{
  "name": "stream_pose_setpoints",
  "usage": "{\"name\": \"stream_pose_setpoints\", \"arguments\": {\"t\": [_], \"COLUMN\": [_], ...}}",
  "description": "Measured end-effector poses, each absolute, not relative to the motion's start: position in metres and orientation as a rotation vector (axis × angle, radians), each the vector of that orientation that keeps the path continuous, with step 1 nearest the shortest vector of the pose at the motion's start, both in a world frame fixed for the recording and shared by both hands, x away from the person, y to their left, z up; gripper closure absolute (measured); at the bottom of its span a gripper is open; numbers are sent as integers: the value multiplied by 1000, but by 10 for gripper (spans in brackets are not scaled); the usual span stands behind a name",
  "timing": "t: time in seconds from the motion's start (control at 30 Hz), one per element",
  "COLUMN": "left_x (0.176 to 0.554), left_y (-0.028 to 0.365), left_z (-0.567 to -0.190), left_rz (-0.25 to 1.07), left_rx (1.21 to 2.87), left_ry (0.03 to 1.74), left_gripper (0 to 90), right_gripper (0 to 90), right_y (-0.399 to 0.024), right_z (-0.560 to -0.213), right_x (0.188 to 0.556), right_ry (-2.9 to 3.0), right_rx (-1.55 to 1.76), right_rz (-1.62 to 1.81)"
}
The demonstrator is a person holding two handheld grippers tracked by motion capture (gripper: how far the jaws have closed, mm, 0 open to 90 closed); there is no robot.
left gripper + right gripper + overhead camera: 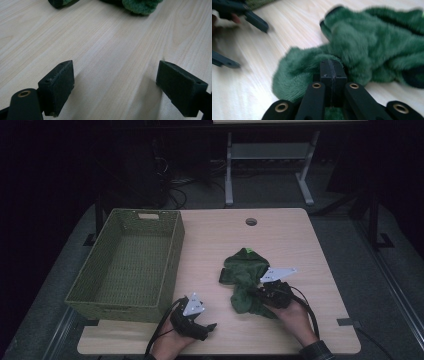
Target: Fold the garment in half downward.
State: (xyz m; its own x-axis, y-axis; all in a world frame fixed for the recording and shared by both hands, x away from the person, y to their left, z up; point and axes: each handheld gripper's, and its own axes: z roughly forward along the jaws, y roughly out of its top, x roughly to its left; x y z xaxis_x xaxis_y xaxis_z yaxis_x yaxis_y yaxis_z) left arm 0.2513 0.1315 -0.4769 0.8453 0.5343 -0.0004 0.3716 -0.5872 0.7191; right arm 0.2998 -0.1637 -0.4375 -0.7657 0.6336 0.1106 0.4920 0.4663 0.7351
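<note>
Green fleece garment (245, 280): crumpled on the wooden table (280, 235), right of the woven basket (127, 265).
Right gripper (333, 75): jaws pinched together on the garment's fleece.
Left gripper (115, 85): jaws wide apart over bare table.

bench (280, 245): pale wood-grain top with rounded corners, a round cable hole (251, 222) sitting near its far edge, well beyond both pairs of jaws.
basket (131, 265): green woven and rectangular, lying on the bench's left part, just beyond and to the left of the left gripper (209, 326), whose jaws are standing apart over bare wood.
green fleece garment (245, 280): lying crumpled on the bench's middle-right, its near fold pinched between the closed jaws of the right gripper (252, 292) and the rest spreading beyond them; a bright green tag is showing at its far edge.
bare wood: stretching between the left jaws and the garment.
</note>
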Motion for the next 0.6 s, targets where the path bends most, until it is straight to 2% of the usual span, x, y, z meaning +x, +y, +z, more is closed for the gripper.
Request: {"name": "stream_pose_setpoints", "arguments": {"t": [0.37,0.6], "left_x": [252,253], "left_y": [132,132], "left_z": [-477,-477], "left_rz": [270,275], "left_rx": [2260,2264], "left_ry": [656,643], "left_gripper": [147,150], "right_gripper": [896,822], "right_y": [-160,-178], "right_z": [-462,-446], "right_x": [314,309], "right_ry": [2594,2516], "right_rx": [1039,1048], "right_rz": [1086,1152]}}
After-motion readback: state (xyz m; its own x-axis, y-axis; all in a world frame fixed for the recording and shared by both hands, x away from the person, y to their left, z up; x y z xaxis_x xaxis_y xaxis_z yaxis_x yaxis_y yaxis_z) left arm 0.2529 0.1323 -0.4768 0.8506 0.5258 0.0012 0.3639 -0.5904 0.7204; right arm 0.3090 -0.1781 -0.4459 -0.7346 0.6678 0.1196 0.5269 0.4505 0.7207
